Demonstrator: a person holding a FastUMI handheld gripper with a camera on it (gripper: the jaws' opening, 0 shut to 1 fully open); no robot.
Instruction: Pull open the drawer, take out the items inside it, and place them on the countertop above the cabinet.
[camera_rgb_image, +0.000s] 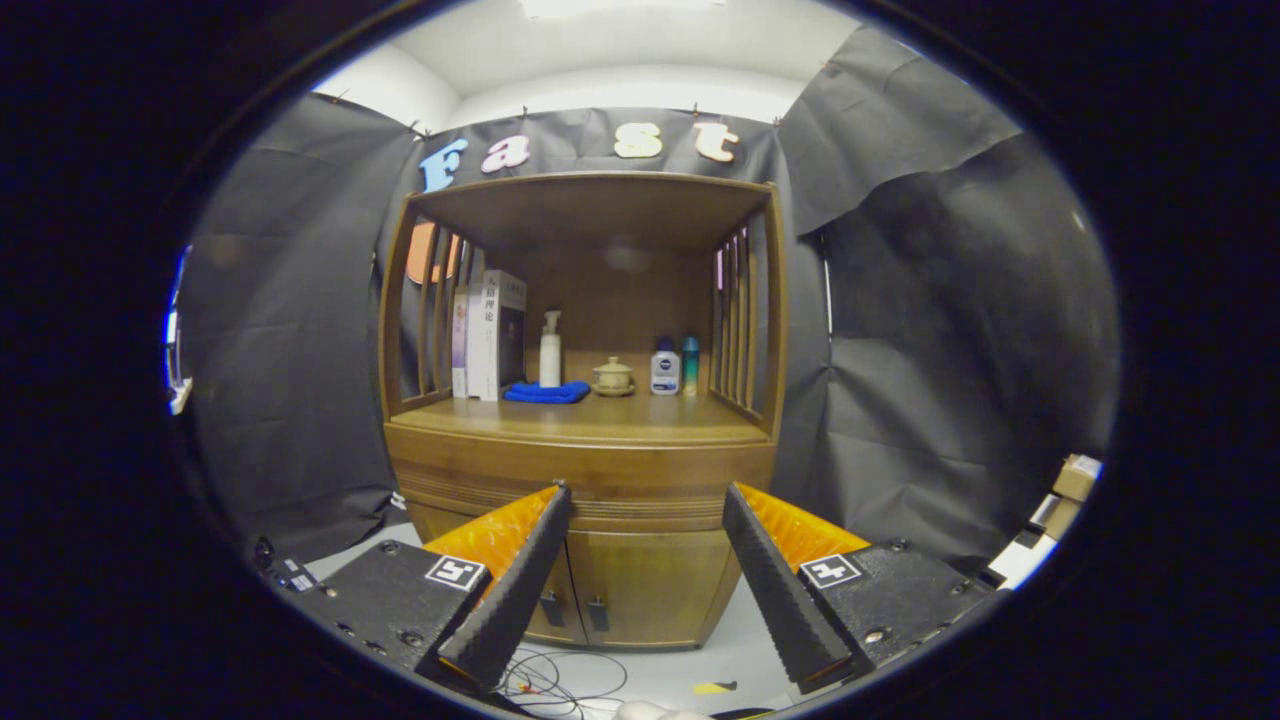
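We held the claw (647, 490) wide open and empty, well short of the wooden cabinet's closed drawer (585, 478), judging the next move an approach to pull it.

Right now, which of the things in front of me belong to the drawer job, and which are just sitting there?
For the job:
- drawer, closed
- countertop above it
- tool, fingers open, short of the cabinet

Just sitting there:
- books
- pump bottle
- blue cloth
- lidded ceramic cup
- two small bottles
- cables on the floor
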